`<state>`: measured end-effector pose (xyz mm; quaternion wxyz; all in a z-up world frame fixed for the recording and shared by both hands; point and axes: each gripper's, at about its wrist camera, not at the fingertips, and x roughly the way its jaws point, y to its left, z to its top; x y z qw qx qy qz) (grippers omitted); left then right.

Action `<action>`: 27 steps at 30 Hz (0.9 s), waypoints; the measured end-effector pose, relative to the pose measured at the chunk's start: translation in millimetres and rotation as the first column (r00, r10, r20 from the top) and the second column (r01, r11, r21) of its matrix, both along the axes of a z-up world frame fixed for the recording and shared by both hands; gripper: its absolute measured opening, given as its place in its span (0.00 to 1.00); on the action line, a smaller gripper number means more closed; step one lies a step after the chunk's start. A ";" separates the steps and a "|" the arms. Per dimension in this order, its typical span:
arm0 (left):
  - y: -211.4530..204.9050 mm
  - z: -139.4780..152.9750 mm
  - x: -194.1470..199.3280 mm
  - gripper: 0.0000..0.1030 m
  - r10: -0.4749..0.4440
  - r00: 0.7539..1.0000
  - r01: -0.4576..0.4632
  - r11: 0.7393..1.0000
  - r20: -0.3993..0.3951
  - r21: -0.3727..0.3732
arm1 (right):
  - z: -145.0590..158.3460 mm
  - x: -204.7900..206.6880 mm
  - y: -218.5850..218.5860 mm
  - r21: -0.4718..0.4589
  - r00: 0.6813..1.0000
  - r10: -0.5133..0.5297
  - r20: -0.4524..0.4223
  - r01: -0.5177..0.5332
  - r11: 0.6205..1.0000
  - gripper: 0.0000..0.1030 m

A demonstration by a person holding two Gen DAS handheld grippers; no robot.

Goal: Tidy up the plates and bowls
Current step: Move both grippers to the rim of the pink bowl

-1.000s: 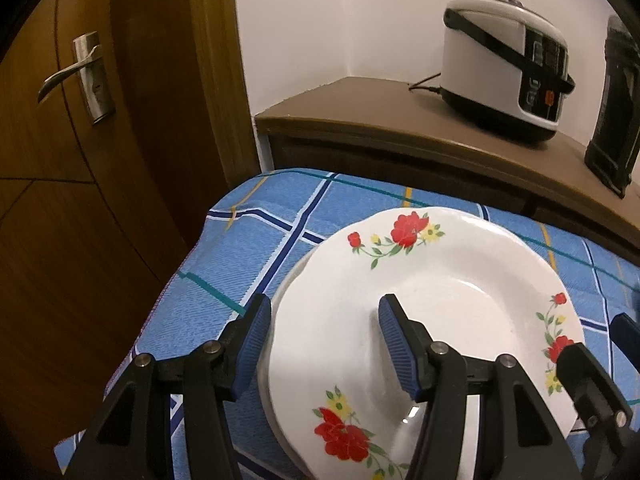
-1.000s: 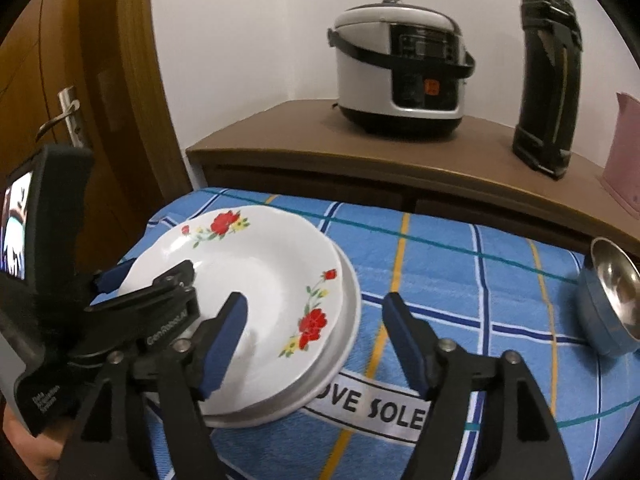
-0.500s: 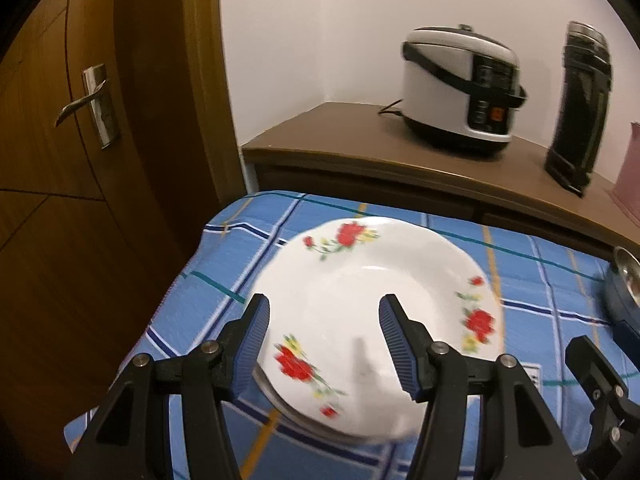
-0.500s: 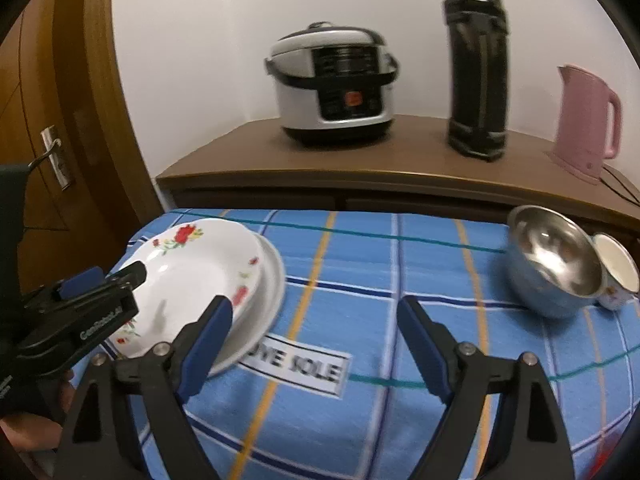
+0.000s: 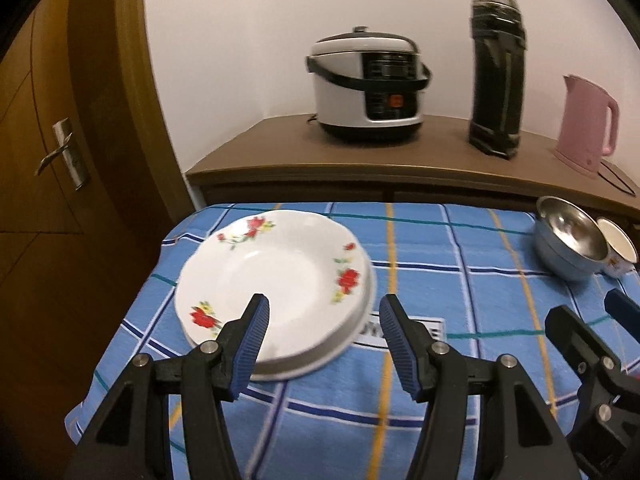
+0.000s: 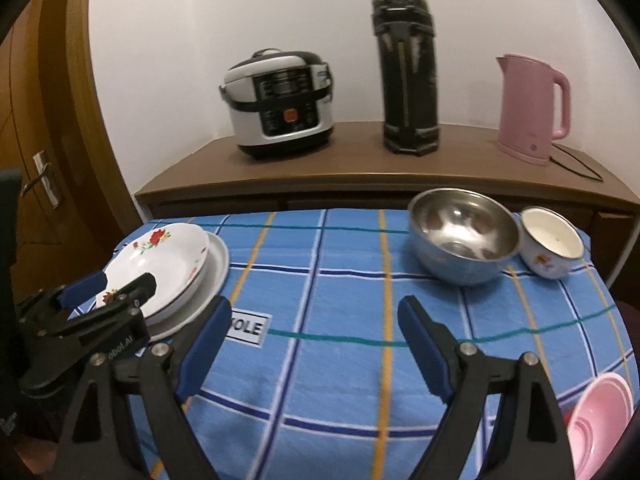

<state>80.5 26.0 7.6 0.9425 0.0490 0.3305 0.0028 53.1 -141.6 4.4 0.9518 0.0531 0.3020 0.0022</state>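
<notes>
Plates [image 5: 276,280] now beyond both grippers' jaws

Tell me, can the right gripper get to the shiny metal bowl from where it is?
Probably yes. The right gripper is open and holds nothing, and only bare blue cloth lies between it and the metal bowl. The cup touching the bowl's far side might get nudged.

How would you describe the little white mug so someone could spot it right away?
Find the blue checked tablecloth and go to its far right corner. There, beside the steel bowl, stands the mug: smaller, white inside, with a cartoon print outside.
</notes>
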 end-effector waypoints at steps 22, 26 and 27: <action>-87.5 1.5 -40.9 0.59 -0.207 0.978 0.207 0.978 -0.022 -0.028 | 14.7 -65.7 -78.4 0.008 0.990 -0.128 0.054 0.128 0.992 0.84; -101.6 -2.4 -44.0 0.59 -0.247 0.968 0.244 0.968 -0.044 -0.058 | 18.7 -79.7 -98.0 0.005 0.984 -0.167 0.066 0.167 0.986 0.84; -104.7 -3.2 -44.2 0.59 -0.253 0.966 0.250 0.966 -0.046 -0.059 | 19.9 -80.8 -102.0 0.004 0.982 -0.175 0.067 0.175 0.984 0.84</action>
